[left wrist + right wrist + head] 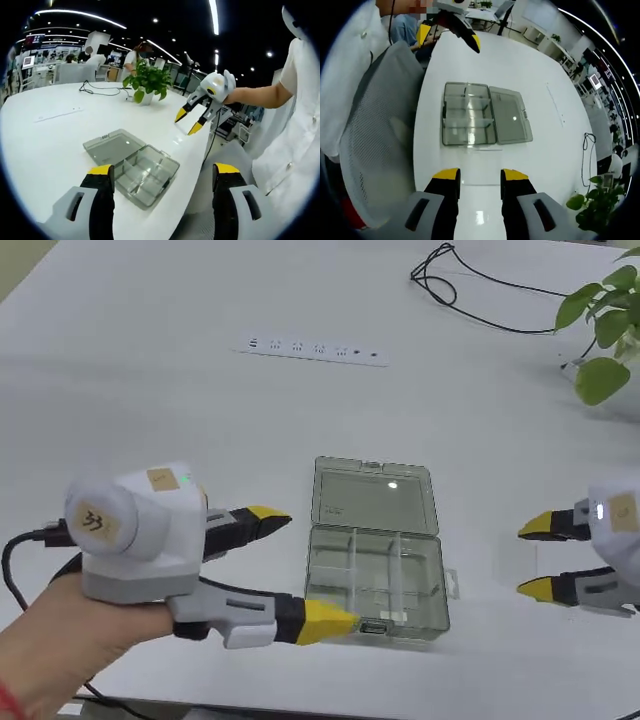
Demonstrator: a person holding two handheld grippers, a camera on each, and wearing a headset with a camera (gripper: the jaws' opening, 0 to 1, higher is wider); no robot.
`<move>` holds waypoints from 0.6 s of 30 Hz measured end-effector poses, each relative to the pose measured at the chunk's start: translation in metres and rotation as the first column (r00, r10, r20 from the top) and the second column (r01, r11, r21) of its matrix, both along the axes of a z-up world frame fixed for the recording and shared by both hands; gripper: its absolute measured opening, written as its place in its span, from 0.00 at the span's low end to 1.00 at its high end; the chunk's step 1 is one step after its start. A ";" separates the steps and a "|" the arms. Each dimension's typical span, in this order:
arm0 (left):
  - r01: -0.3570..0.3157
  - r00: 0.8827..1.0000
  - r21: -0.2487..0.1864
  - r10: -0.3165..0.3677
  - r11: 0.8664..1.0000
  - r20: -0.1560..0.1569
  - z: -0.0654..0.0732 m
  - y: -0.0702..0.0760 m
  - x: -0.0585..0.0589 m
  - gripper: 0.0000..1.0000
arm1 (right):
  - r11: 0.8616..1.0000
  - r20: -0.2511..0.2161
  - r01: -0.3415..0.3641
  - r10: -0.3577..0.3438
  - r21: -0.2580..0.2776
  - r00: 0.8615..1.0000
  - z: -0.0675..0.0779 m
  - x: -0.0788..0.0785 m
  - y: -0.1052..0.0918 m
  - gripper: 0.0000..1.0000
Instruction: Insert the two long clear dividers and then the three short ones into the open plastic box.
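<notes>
The open plastic box (331, 592) sits on the white table (150, 390) near its front edge, between the 2 tongs, with its lid (375, 498) laid flat behind it. Clear dividers already stand in the tray and split it into compartments. Their exact count is hard to read through the clear plastic.

The left gripper (300, 565) is held in a hand (70, 640) just left of the box, with its jaws spread wide and nothing between them. Its lower yellow tip is close to the box's front left corner. In the left gripper view, the box lies ahead between this gripper's own jaws (162, 172).

The right gripper (535, 557) hangs to the right of the box, clear of it, with its jaws about half as far apart. A faint clear divider (518, 562) seems to span the gap between its tips, pinched edge to edge.

A power strip (310, 348), a black cable (470, 280) and a plant (605, 330) lie at the far side.
</notes>
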State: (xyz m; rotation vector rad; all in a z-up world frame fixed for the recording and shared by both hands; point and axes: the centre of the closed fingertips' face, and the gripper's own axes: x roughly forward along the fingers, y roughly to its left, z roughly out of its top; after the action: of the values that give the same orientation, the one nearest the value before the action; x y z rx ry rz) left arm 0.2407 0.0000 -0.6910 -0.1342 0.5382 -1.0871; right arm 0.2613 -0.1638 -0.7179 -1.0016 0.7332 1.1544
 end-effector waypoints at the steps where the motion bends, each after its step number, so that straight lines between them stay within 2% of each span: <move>1: -0.007 1.000 -0.028 0.007 1.000 -0.016 0.005 -0.005 0.000 0.80 | 1.000 0.010 -0.007 0.007 0.003 1.000 0.005 -0.002 0.005 0.32; 5: -0.035 0.996 -0.127 0.024 0.991 -0.087 0.019 -0.017 0.001 0.76 | 1.000 0.037 -0.023 0.023 0.012 0.999 0.016 -0.009 0.016 0.32; 7: -0.053 0.991 -0.150 0.033 0.987 -0.129 0.022 -0.022 0.001 0.73 | 0.999 0.045 -0.028 0.028 0.017 0.999 0.021 -0.012 0.022 0.32; 9: -0.056 0.988 -0.178 0.029 0.982 -0.150 0.028 -0.028 0.001 0.70 | 0.999 0.059 -0.035 0.034 0.017 0.998 0.026 -0.016 0.028 0.32; 10: -0.064 0.984 -0.206 0.028 0.976 -0.176 0.032 -0.032 0.000 0.68 | 0.999 0.066 -0.039 0.038 0.017 0.997 0.029 -0.019 0.032 0.32; 12: -0.068 0.978 -0.227 0.020 0.972 -0.207 0.035 -0.039 -0.001 0.66 | 0.999 0.077 -0.046 0.044 0.022 0.996 0.034 -0.023 0.038 0.32; 14: -0.062 0.978 -0.230 0.014 0.971 -0.207 0.036 -0.043 -0.002 0.63 | 0.998 0.081 -0.051 0.049 0.027 0.995 0.038 -0.026 0.044 0.32; 15: -0.064 0.973 -0.230 0.010 0.971 -0.229 0.034 -0.047 -0.003 0.61 | 0.998 0.087 -0.057 0.054 0.030 0.995 0.041 -0.028 0.048 0.32; 16: -0.063 0.972 -0.232 0.007 0.971 -0.234 0.034 -0.048 -0.004 0.58 | 0.998 0.094 -0.059 0.056 0.031 0.994 0.043 -0.029 0.050 0.32; 18: -0.058 0.964 -0.253 -0.012 0.966 -0.266 0.035 -0.055 -0.007 0.56 | 0.998 0.101 -0.060 0.056 0.036 0.993 0.048 -0.031 0.055 0.32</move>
State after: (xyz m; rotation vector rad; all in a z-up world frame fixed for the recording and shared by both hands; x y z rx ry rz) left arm 0.2341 -0.0551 -0.6562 -0.5212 0.6302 -1.1202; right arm 0.2307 -0.1092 -0.6702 -1.0457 0.6029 1.1559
